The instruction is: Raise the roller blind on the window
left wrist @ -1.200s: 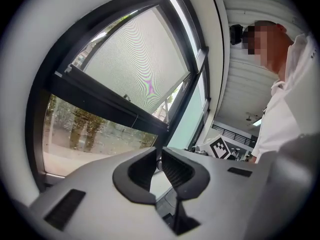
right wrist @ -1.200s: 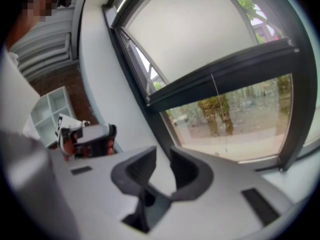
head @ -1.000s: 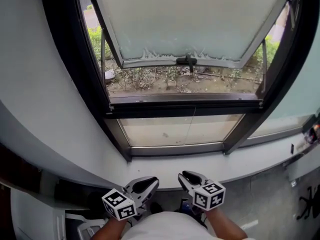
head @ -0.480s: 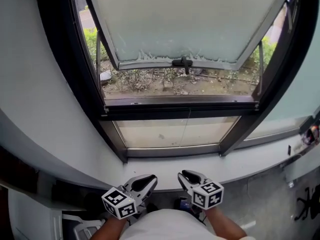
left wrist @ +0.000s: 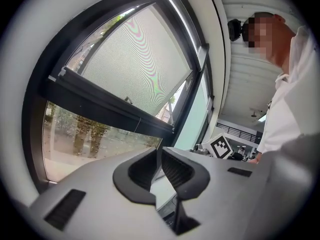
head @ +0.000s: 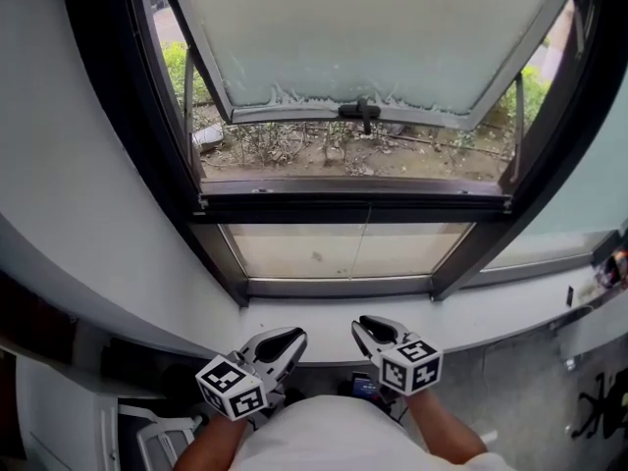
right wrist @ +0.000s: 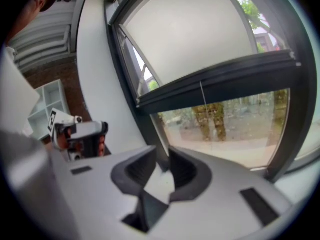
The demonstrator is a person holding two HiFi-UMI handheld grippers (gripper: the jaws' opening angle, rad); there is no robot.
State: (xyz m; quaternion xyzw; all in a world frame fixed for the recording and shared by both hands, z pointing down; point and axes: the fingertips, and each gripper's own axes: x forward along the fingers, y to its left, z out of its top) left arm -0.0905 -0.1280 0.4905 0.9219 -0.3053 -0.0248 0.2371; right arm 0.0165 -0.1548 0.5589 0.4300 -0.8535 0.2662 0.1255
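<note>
The roller blind [head: 373,27] is down over the upper part of the window [head: 353,209]. Its pale fabric fills the slanted upper sash, and its bottom edge carries a small dark handle [head: 361,113] at the middle. Below that edge, scrubby ground and plants outside show through the gap. Under the dark crossbar is a lower glass pane [head: 294,253], and a thin cord [head: 368,238] hangs down its centre. In the left gripper view the blind's fabric shows a fine weave. Both tools are held low, close to the person's body, above the pale window sill [head: 471,322] and well apart from the blind. The left hand-held gripper [head: 297,335] [left wrist: 159,151] has its jaws drawn together to a narrow slit, with nothing between them. The right hand-held gripper [head: 359,325] [right wrist: 162,156] has its jaws standing apart with nothing between them, so the sill shows through the gap. The two sit side by side, near each other but not touching, both pointing toward the window.
</note>
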